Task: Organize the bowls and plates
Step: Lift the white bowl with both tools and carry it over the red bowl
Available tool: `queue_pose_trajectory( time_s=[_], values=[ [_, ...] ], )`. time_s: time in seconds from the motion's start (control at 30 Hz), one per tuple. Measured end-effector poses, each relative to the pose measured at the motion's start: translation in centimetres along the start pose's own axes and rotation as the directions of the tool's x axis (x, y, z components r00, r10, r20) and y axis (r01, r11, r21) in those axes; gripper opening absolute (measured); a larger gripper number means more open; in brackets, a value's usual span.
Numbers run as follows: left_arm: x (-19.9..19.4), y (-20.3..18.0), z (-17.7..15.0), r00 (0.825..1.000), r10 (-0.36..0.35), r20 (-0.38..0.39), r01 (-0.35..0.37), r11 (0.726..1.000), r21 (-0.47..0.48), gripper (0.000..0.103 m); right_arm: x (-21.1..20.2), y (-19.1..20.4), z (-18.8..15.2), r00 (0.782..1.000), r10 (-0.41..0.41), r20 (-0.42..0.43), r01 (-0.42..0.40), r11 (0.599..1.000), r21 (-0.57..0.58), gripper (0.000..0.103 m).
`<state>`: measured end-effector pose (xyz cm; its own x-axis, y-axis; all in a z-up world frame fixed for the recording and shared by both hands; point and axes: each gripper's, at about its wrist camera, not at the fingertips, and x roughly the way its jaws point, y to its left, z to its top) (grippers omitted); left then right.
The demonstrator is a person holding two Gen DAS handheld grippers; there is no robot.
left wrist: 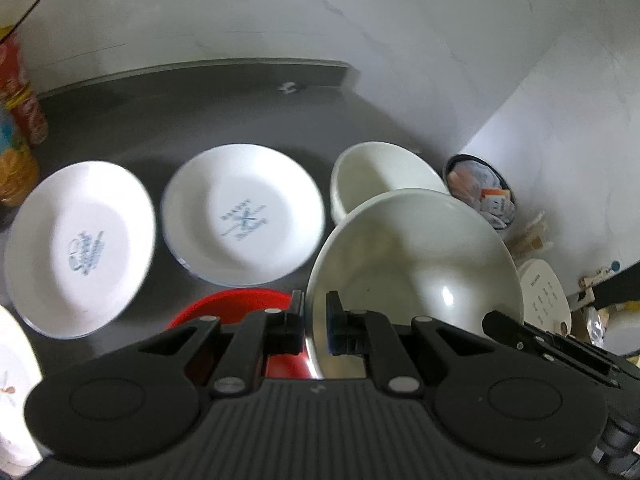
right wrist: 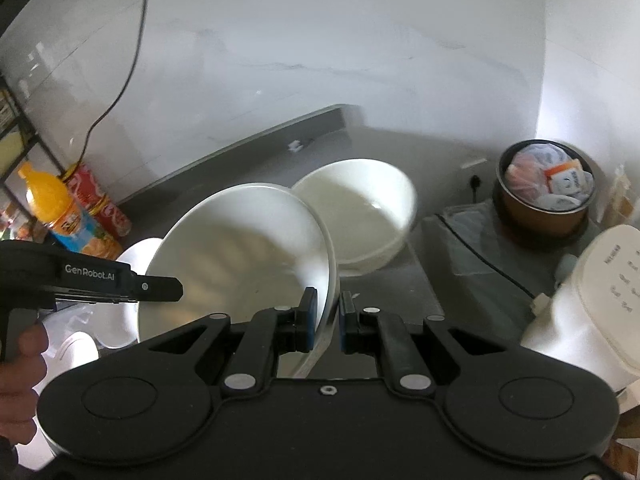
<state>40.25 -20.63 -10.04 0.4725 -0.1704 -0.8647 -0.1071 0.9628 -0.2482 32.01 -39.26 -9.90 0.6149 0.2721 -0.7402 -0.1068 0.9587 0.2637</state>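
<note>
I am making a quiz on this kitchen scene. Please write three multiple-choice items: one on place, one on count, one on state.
1. The red bowl lies: A) in a pot; B) close by the left gripper; C) on a plate.
2. Blue-print plates: A) one; B) two; C) four.
3. The right gripper is: A) open; B) shut on the white bowl; C) shut on a plate.
Key: B, red shows beside its fingers; B, two lie side by side; B, the rim sits between its pads.
</note>
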Motion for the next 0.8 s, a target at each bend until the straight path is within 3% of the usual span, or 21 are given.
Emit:
queue_pose_trajectory(
  time_s=[0.4, 0.8],
  values=[
    [-1.7, 4.8, -1.2, 0.999, 0.048, 0.0, -0.048, 0.996, -0.078, 0.009, 1.6, 4.4, -0.9, 0.998, 0.052, -0.045, -0.055, 0.996, -0.067, 0.011],
    [-1.3, 7.9, -2.7, 0.997, 0.061, -0.041, -0.065, 0.99, -0.124, 0.009, 2.4, 7.0, -2.0, 0.994, 0.053, -0.096, -0.064, 0.99, -0.122, 0.011]
  ],
)
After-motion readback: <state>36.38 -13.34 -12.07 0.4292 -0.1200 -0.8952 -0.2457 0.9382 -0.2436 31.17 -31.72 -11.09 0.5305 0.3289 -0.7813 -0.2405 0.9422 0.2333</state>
